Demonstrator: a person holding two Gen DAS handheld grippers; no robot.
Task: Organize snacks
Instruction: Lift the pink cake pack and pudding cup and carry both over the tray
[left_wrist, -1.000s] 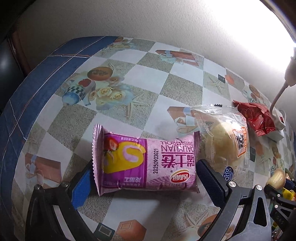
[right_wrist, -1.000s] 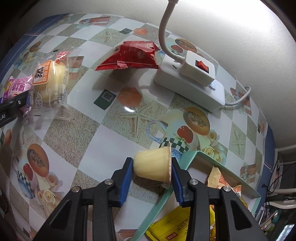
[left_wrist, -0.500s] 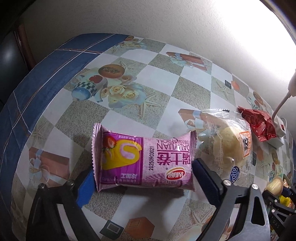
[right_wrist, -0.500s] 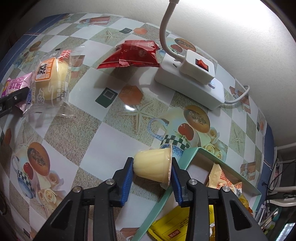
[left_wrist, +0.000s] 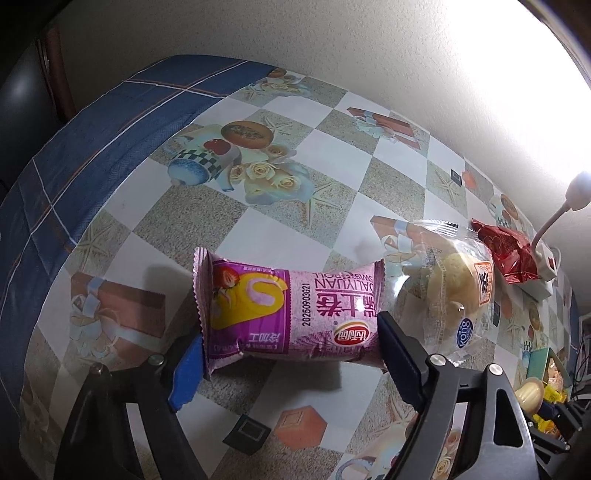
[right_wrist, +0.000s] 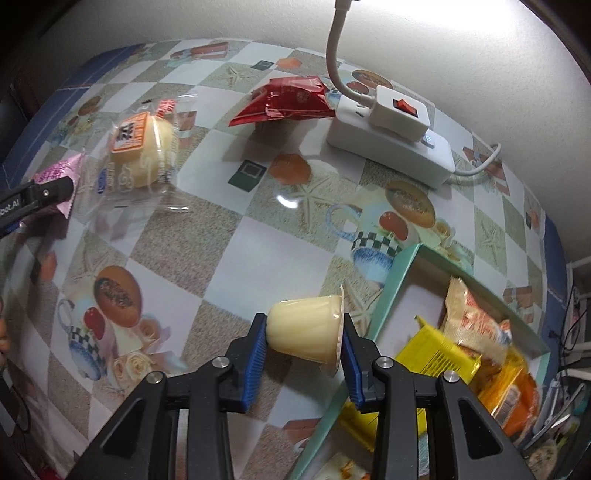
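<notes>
Left wrist: left gripper (left_wrist: 290, 363) just closed onto pink roll pack (left_wrist: 291, 314); right gripper (right_wrist: 303, 345) pinches pudding cup (right_wrist: 306, 330).

Swiss roll pack (left_wrist: 291, 314) beside bun packet (left_wrist: 450, 295); foil packet (right_wrist: 284, 101) against power strip (right_wrist: 391, 144); tray (right_wrist: 391, 291) nearer, right.

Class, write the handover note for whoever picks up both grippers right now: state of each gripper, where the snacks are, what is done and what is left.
Left gripper: fingers have just been closing on the pink Swiss roll pack, now pinched end to end, just above the table.
Right gripper: shut on the pudding cup, held sideways beside the teal box.
Done: yellow and orange packets already lie in the box.
Left: drop the cup and the roll in, then collect the clear-wrapped bun and the red packet near the power strip.
</notes>
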